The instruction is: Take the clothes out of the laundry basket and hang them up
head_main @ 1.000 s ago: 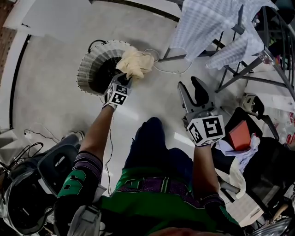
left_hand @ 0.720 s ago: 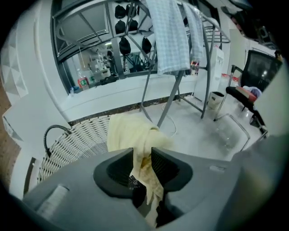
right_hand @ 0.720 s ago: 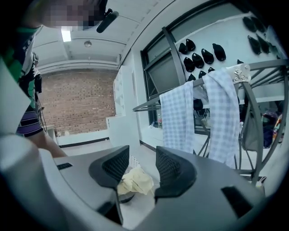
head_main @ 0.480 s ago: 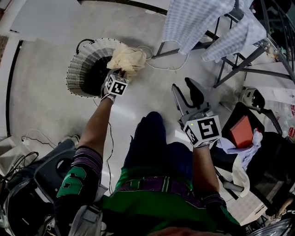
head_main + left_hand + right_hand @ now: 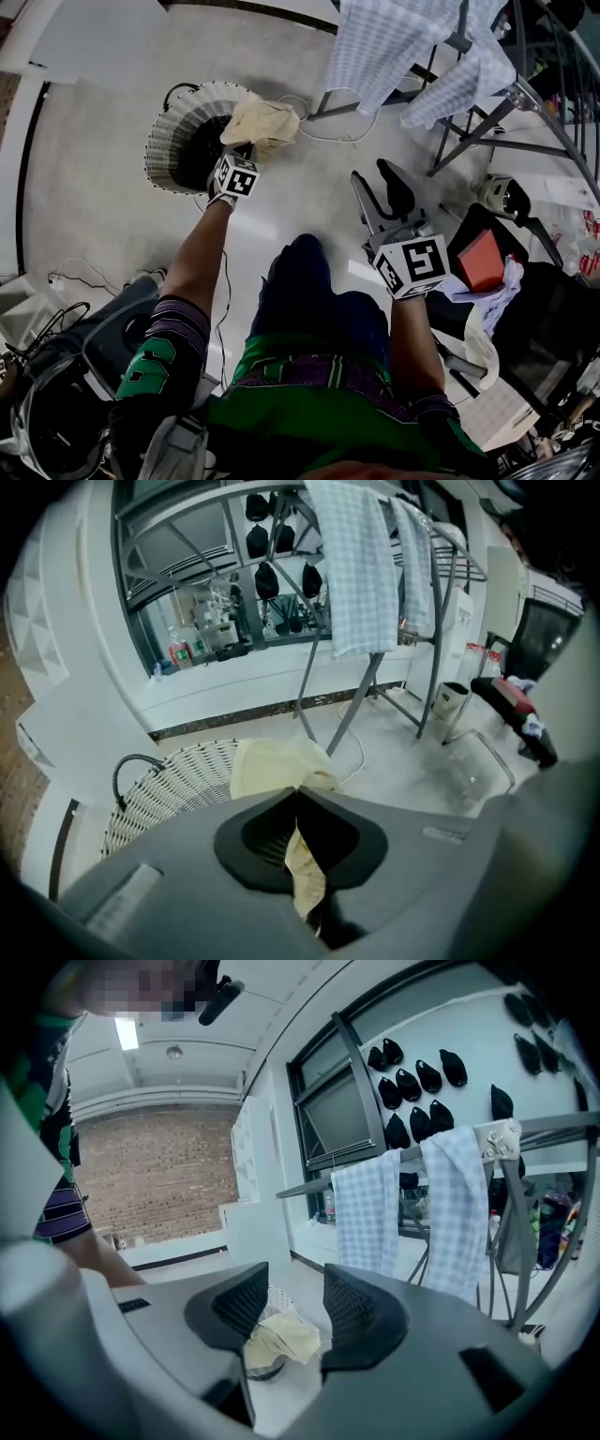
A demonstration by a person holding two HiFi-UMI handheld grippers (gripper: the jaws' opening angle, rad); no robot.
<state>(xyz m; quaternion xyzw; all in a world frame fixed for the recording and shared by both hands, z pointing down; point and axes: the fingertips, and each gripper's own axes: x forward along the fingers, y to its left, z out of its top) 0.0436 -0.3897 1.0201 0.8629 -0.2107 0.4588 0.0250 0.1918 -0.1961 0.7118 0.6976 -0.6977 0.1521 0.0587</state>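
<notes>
The left gripper (image 5: pixel 246 150) has just closed, and its fingers pinch the cloth (image 5: pixel 264 120) draped over the basket (image 5: pixel 173 141) rim. Lift it straight up, clear of the wicker. The right gripper (image 5: pixel 382 192), with its fingers spread and empty, can then take a free corner.

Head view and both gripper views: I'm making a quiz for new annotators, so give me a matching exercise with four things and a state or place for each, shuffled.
1. left gripper
2. right gripper
3. checked cloths
4. laundry basket

A. draped over the drying rack
B. open, nothing between its fingers
C. standing on the floor
D. shut on the pale yellow cloth

Pairs: 1-D, 2-B, 3-A, 4-C. The left gripper's fingers have just closed, with the cloth between them.
</notes>
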